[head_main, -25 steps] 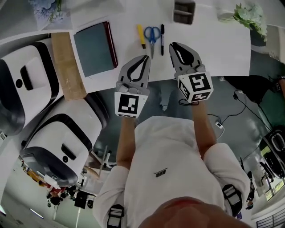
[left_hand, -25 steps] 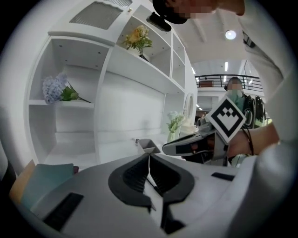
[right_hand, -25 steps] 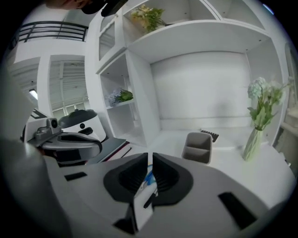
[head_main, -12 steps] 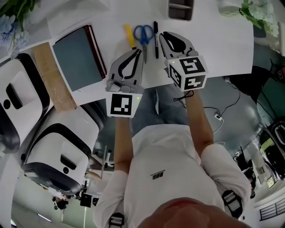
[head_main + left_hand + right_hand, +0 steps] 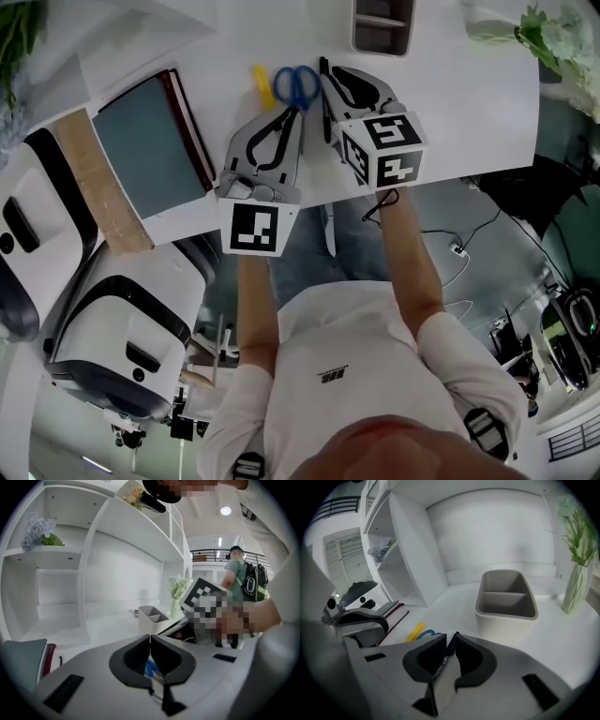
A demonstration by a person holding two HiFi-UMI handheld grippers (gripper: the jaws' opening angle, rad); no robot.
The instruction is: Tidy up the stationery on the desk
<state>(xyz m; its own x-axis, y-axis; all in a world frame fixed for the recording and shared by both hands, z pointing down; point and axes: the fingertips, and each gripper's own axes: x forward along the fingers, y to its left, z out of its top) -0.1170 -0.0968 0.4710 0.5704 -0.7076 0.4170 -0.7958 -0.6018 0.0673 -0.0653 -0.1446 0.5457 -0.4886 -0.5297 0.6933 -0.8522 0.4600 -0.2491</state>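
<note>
landmark: the grey two-slot organizer [image 5: 382, 23], sitting at the far side of the white tabletop [image 5: 469, 103]

right tongs [image 5: 451, 637]: your jaws have just been opening and now stand a narrow gap apart. the black pen [image 5: 443, 660] runs right through that gap, but the pads aren't squeezing it, so no grip

black pen: flat on the tabletop, on your side of the organizer and a little to its left

left tongs [image 5: 150, 637]: tips closed together with nothing gripped. they hang over the scissors [image 5: 295, 82], and a bit of blue shows through the hollow behind the tips

scissors: blue handles, lying flat, nearer you than the organizer and left of it, just beside the pen

yellow marker [image 5: 264, 86]: further left of the organizer than the scissors, right next to them

notebook [image 5: 150, 145]: grey cover, dark red spine, well off to the organizer's left, near the tabletop's edge on your side

vase with green stems [image 5: 576, 550]: right of the organizer, close by
</note>
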